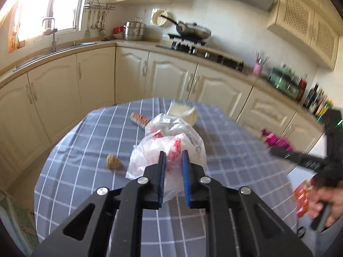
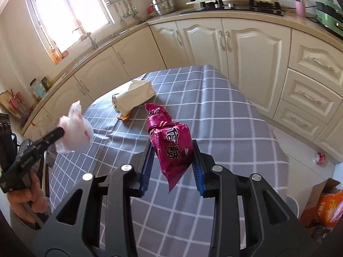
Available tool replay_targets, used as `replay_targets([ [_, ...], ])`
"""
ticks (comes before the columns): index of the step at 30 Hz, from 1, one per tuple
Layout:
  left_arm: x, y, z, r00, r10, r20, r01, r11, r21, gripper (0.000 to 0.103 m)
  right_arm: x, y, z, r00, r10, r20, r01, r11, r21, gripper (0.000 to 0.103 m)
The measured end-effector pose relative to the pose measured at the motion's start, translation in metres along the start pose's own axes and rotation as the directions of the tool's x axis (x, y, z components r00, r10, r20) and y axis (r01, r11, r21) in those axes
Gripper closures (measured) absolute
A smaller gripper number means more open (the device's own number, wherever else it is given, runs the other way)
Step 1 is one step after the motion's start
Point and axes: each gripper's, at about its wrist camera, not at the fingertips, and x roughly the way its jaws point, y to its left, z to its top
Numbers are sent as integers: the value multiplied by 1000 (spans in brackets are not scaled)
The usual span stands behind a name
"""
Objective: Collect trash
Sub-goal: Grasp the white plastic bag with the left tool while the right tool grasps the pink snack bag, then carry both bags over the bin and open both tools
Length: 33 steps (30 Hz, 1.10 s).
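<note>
On the grey checked tablecloth (image 1: 90, 132), a small crumpled brown wad (image 1: 113, 161) lies leftmost, just beside the white plastic bag (image 1: 171, 147), which the left gripper (image 1: 173, 160) pinches between its blue pads and holds above the cloth. Behind sits a cream paper pack (image 1: 183, 112). Further right, the right gripper (image 2: 173, 156) clamps a magenta snack wrapper (image 2: 171, 141), lifted off the table

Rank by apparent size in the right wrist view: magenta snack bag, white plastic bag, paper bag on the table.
1. magenta snack bag, though it is nearest the camera, in the right gripper.
2-3. paper bag and white plastic bag in the left gripper look alike; unranked.
</note>
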Motion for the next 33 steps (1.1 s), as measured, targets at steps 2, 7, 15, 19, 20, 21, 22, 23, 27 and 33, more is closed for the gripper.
replay_targets([
  [2,3,-4,-9,1000,-11,-23,11,1000,-4,88,-6,-5,-7,1000,4,0,-4,1000,6,69],
  [7,0,-25,-22,998,-53,-39,54,998,13,91,-17,-19,-21,1000,2,4,-2,999,35,69],
  [15,-11,-85,-24,987,-160,-24,161,983,87,94,-52,-49,-30,998,-28,61,23,995,92,69],
  [19,-24,-135,-17,968,-249,-9,247,956,157,94,-85,-79,-37,991,-74,108,58,988,144,69],
  [20,-26,-149,-15,962,-273,-6,269,947,178,94,-93,-88,-39,989,-86,119,67,985,160,69],
  [21,-28,-159,-13,957,-289,-5,285,940,189,94,-105,-101,-44,985,-108,134,82,979,187,69],
  [22,-30,-177,-11,946,-324,-8,319,925,205,94,-112,-111,-48,982,-122,142,92,974,206,69],
  [23,-31,-193,-10,936,-353,-13,347,911,222,94,-122,-124,-53,978,-143,149,106,967,232,69],
  [27,-30,-262,-12,889,-454,-53,449,846,288,94,-154,-189,-85,961,-242,133,180,914,364,69],
  [33,-5,-365,-37,809,-555,-193,587,740,330,94,-174,-264,-146,944,-325,51,258,827,499,69],
])
